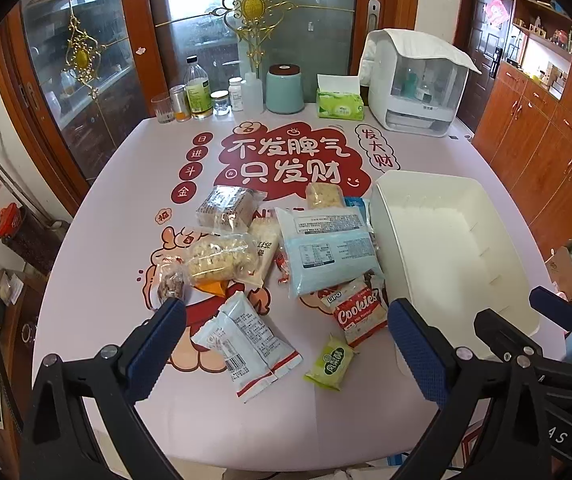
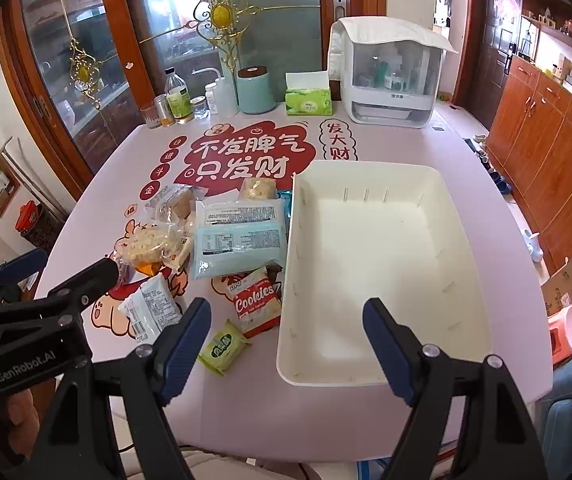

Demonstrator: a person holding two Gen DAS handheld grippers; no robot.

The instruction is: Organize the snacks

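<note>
white bin (image 2: 385,264): on the pink table (image 2: 246,392), right of the snack pile, nothing in it; probably rigid plastic, light, needs no lifting.
big blue packet (image 1: 327,250): middle of the pile, its right edge against the bin wall and its near end lying over the cookies pack; looks soft, slick film, likely floppy, so pinch a sealed end.
grey-and-red sachets (image 1: 252,350): two overlapped, near edge of the pile; thin and light, best taken by the crimped end.
puffed rice bars (image 1: 222,258): clear wrap, left of the blue packet; probably crumbly, so a gentle squeeze across the width.
cookies pack (image 1: 359,314): touching the bin's near-left side; brittle inside, grip the seam.
green mini pack (image 1: 329,362): lies alone, nearest; small, easy first pick.
left gripper (image 1: 286,344): wide open, holding nothing, above the sachets.
right gripper (image 2: 286,348): wide open, holding nothing, over the bin's near-left corner.
</note>
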